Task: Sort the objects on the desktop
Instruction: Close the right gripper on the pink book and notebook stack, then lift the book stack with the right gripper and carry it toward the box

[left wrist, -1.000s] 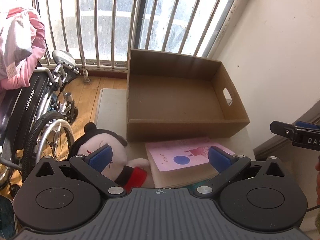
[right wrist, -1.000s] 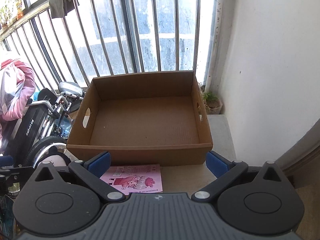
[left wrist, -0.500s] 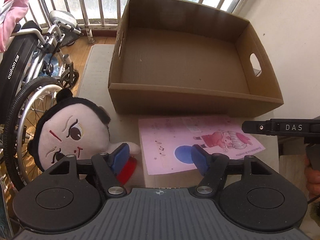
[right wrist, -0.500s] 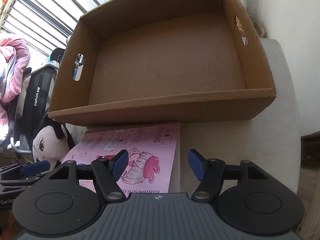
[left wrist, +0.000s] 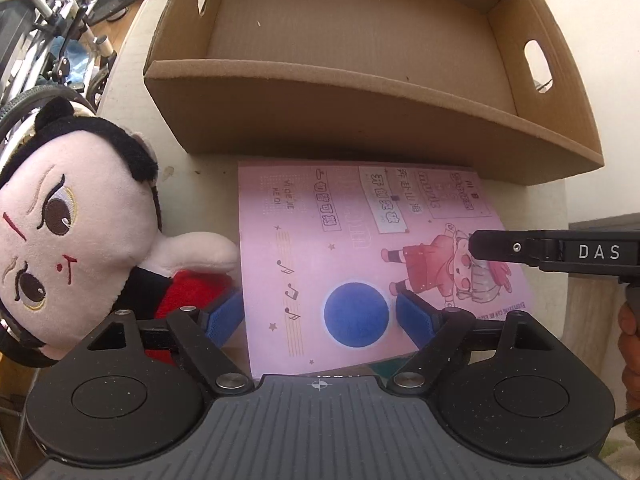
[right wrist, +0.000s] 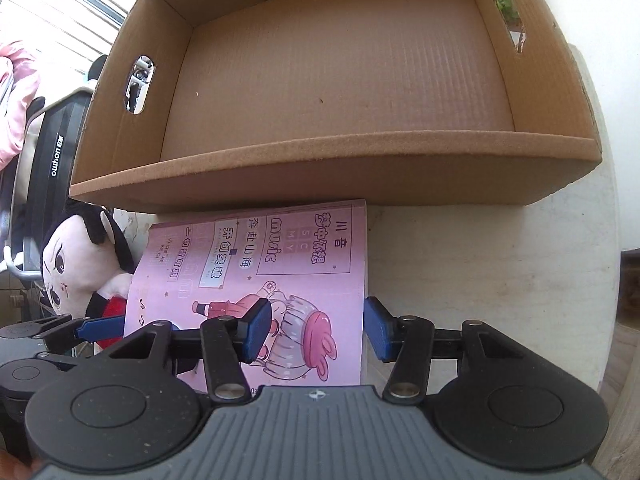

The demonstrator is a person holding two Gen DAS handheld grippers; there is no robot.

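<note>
A pink booklet (left wrist: pixel 360 248) with a cartoon girl and a blue disc lies on the pale table in front of an empty cardboard box (left wrist: pixel 360 32). It also shows in the right wrist view (right wrist: pixel 256 280), with the box (right wrist: pixel 340 72) behind it. A plush doll (left wrist: pixel 68 220) with a pale face and red body lies left of the booklet. My left gripper (left wrist: pixel 320 316) is open, its pads astride the booklet's near left part. My right gripper (right wrist: pixel 316 328) is open, astride the booklet's near right edge, and its finger (left wrist: pixel 552 250) reaches in from the right in the left wrist view.
A wheelchair (left wrist: pixel 52 52) stands left of the table, with window bars behind. A white wall lies to the right. The table's bare right part (right wrist: pixel 500 272) sits beside the booklet. The left gripper (right wrist: pixel 96 326) shows at the lower left of the right wrist view.
Both grippers have tilted down and come closer to the booklet. Their jaws have narrowed from wide open to partly open around it.
</note>
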